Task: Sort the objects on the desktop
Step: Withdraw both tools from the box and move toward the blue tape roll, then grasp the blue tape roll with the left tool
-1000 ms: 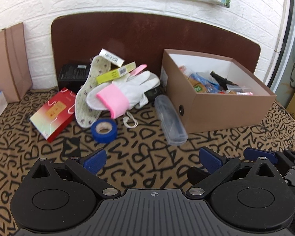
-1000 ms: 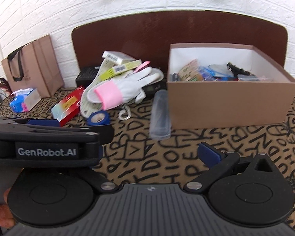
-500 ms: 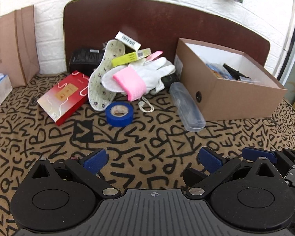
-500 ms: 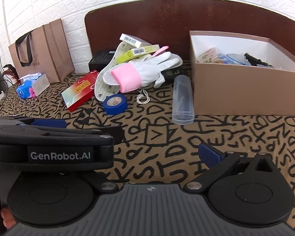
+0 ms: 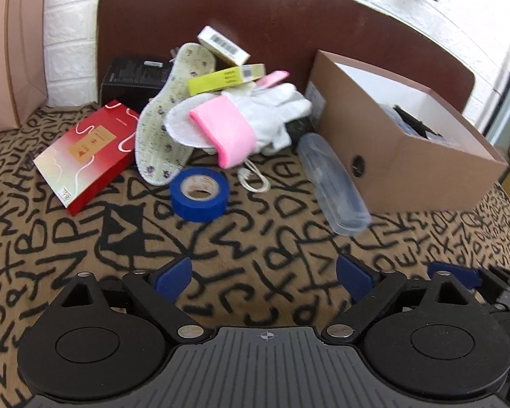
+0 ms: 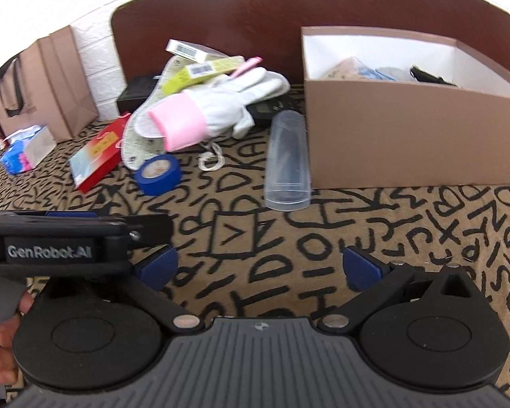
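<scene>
Both claws, the left claw [image 5: 263, 277] whose jaws have just been closing slightly with nothing between them and the right claw [image 6: 260, 268], stand wide and empty near the blue tape roll [image 5: 200, 193], which could roll away if one pad pushes it.

Blue tape roll [image 5: 199, 193] lies flat beside white glove [image 5: 255, 115].

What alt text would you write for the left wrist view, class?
An open left gripper hovers empty over a letter-patterned cloth, facing a blue tape roll, a pink-cuffed white glove, a red box and a clear case beside a cardboard box.
</scene>
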The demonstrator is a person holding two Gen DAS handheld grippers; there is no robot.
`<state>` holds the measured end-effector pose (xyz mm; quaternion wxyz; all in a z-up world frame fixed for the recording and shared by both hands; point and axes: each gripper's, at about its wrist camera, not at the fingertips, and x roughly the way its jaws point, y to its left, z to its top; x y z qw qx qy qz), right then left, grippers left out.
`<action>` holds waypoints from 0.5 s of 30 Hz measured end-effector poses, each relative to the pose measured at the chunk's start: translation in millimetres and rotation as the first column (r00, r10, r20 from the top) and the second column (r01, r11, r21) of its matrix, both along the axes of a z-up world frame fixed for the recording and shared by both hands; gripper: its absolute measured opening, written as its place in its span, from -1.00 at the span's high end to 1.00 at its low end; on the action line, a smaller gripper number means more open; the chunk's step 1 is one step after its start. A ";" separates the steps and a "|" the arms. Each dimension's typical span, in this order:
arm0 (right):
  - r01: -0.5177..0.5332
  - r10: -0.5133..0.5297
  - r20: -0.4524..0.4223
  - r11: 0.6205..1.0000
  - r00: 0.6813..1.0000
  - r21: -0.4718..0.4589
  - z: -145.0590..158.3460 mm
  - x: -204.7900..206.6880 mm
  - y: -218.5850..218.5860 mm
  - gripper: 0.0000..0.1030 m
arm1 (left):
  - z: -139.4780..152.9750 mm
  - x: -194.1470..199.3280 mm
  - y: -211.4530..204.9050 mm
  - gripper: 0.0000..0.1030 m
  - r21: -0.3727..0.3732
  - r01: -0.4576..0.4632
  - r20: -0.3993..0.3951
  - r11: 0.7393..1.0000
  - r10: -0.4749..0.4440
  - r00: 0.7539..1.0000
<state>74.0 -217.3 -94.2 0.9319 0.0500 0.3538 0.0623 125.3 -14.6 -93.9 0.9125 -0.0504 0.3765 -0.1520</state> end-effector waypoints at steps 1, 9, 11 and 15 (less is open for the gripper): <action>0.003 -0.003 -0.002 1.000 1.000 0.002 -1.7 3.0 -1.5 -0.99 | -0.6 4.3 3.7 -0.85 -0.003 -0.012 -0.002 1.000 0.012 1.000; -0.010 0.010 -0.004 1.000 1.000 0.013 -9.2 28.4 -0.2 -0.89 | -6.1 36.8 26.9 -0.59 -0.021 -0.065 -0.033 0.998 0.065 0.997; -0.044 0.044 -0.003 0.999 0.999 0.021 -9.4 34.2 6.3 -0.82 | -6.4 46.2 33.2 -0.55 -0.028 -0.075 -0.039 0.997 0.074 0.997; -0.098 0.098 -0.009 0.995 0.995 0.025 -10.1 46.9 22.5 -0.63 | -5.8 62.9 47.5 -0.36 -0.051 -0.097 -0.046 0.994 0.095 0.994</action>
